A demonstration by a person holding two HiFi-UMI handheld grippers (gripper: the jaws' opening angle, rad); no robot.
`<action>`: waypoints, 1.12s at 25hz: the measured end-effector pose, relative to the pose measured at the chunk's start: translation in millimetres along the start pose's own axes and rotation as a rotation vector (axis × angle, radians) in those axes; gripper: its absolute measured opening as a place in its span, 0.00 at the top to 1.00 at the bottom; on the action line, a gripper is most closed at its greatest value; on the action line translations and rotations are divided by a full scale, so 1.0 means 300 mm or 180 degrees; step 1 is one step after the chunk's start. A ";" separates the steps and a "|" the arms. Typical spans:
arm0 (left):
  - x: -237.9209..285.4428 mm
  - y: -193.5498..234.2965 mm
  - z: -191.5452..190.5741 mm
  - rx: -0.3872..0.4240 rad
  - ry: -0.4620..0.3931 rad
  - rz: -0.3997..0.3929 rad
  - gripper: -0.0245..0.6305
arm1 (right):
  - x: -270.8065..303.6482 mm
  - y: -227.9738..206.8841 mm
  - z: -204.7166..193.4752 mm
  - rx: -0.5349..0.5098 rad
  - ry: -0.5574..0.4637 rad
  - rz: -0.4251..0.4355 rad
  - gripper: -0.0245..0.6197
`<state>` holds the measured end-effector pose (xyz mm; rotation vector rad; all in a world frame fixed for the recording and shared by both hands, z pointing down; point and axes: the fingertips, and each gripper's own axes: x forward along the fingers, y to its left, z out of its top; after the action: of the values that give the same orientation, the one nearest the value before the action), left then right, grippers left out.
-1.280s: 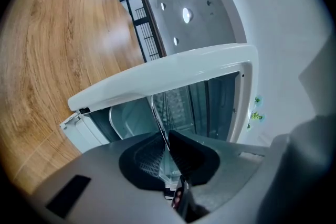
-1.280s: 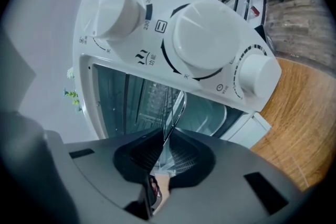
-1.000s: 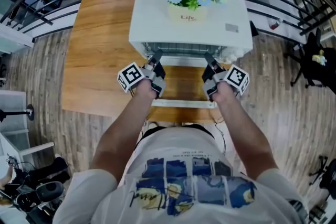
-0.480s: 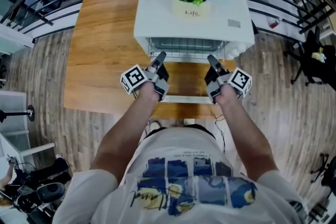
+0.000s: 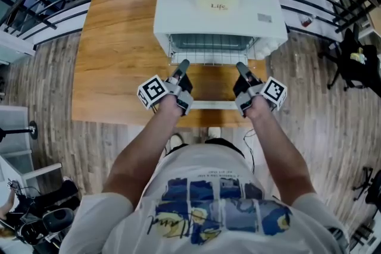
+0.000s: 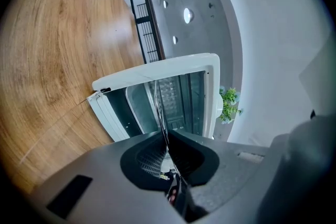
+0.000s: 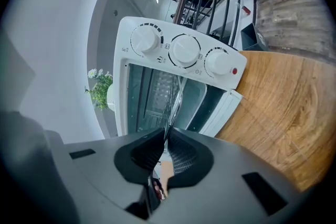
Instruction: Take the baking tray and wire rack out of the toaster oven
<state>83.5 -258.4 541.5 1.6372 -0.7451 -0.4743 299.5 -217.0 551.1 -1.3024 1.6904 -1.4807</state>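
Big wood table [image 5: 113, 38], smooth w/ grain lines; its far edge is cut off at the top of the head view. On it sits a white, box-shaped toaster oven [image 5: 196, 15], door [image 5: 211, 105] dropped open toward the person. The thin metal wire rack [image 5: 211, 55] sticks partway out the front; its back part is hidden inside. The grey baking tray [image 6: 137, 107], w/ round corners, is in the oven next to the rack; can't tell if they touch. Left gripper [image 5: 183, 63] is clamped tight on the rack's front wire. Right gripper [image 5: 240, 67] has just been closing & pinches that same wire. A flower pot [image 5: 219, 0] sits on top of the oven. 3 round white knobs [image 7: 185, 50] are on its front.
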 end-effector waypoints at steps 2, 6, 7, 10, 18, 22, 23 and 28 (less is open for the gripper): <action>-0.013 -0.004 -0.009 0.0004 0.0002 -0.0010 0.94 | -0.014 0.004 -0.008 0.0003 -0.0009 0.0009 0.94; -0.037 -0.006 -0.024 0.0024 0.0001 -0.0029 0.94 | -0.037 0.002 -0.025 0.0005 -0.0024 0.0027 0.94; -0.043 -0.005 -0.028 0.0024 0.0002 -0.0019 0.94 | -0.043 0.003 -0.029 0.0011 -0.0026 0.0024 0.94; -0.060 -0.009 -0.035 0.0034 0.0016 -0.0009 0.94 | -0.059 0.010 -0.038 0.0014 -0.0034 0.0037 0.94; -0.101 -0.024 -0.061 0.0026 0.0055 -0.0049 0.94 | -0.100 0.017 -0.066 -0.0006 -0.0038 0.0090 0.94; -0.131 -0.026 -0.082 0.0005 0.0085 -0.0026 0.94 | -0.128 0.020 -0.085 -0.0026 -0.0048 0.0096 0.94; -0.140 -0.027 -0.085 0.0002 0.0092 -0.0020 0.94 | -0.135 0.021 -0.091 -0.0033 -0.0052 0.0095 0.94; -0.167 -0.038 -0.101 0.0013 0.0131 -0.0084 0.94 | -0.166 0.023 -0.111 -0.0063 -0.0088 0.0090 0.94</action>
<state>70.6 -200.9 531.6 1.6577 -0.6951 -0.4568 287.9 -158.2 543.4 -1.2982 1.7029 -1.4271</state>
